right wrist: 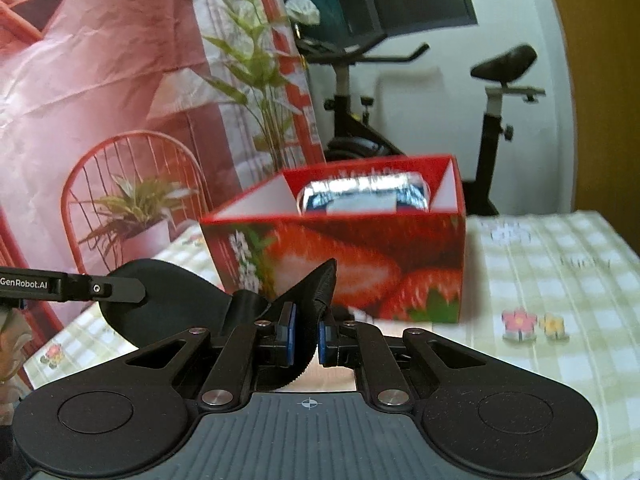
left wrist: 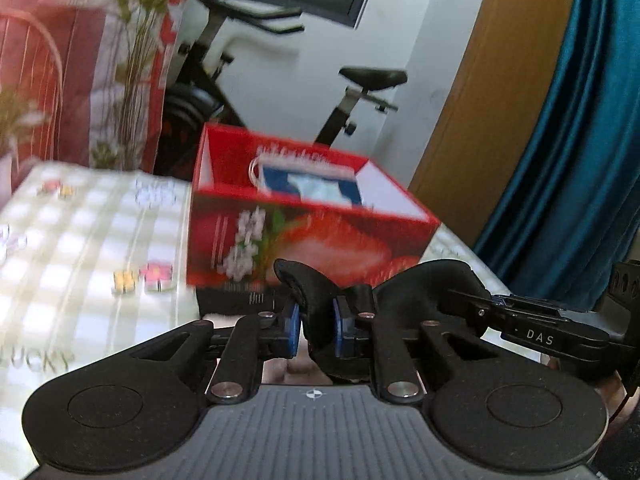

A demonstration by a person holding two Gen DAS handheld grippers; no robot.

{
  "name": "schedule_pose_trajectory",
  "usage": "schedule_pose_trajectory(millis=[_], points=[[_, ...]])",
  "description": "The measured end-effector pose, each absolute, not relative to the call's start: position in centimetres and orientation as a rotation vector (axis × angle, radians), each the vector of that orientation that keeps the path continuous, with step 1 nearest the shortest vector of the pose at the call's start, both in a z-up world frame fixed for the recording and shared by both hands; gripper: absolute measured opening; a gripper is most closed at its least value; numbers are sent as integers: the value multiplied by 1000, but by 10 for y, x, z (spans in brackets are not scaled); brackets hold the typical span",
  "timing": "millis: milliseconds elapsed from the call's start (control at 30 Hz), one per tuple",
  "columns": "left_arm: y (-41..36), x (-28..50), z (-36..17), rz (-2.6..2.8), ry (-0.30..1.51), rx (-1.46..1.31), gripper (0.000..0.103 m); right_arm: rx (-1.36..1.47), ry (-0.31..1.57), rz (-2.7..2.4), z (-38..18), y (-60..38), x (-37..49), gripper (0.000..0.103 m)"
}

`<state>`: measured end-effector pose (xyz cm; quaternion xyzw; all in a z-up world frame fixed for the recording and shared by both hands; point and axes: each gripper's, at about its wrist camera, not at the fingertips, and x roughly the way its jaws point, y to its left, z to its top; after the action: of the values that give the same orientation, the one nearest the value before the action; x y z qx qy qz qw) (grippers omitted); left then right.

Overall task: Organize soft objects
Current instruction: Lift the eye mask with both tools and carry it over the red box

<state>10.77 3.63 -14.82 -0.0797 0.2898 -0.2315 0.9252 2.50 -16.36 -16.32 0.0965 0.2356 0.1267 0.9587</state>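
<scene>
Both grippers hold one black soft eye mask between them. My left gripper (left wrist: 316, 332) is shut on one end of the mask (left wrist: 316, 292); the mask's other lobe stretches right to the other gripper's finger. My right gripper (right wrist: 307, 338) is shut on the opposite end of the mask (right wrist: 176, 300). A red strawberry-print box (left wrist: 304, 240) stands open just beyond the mask, also in the right wrist view (right wrist: 360, 260). A blue-and-white tissue pack (left wrist: 308, 184) lies inside it, and shows in the right wrist view (right wrist: 364, 196).
The box stands on a table with a green-checked flowered cloth (left wrist: 80, 240), also in the right wrist view (right wrist: 560, 280). An exercise bike (left wrist: 360, 96) stands behind, with a printed backdrop (right wrist: 120, 80) at left and a blue curtain (left wrist: 580, 160) at right.
</scene>
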Motion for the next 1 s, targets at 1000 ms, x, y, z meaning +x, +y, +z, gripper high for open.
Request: schedule_pose_trajectory(millis=[1000], points=[[-30,269,-122,-340,492,-13,13,-40,460,117,-128,-157,211,8]])
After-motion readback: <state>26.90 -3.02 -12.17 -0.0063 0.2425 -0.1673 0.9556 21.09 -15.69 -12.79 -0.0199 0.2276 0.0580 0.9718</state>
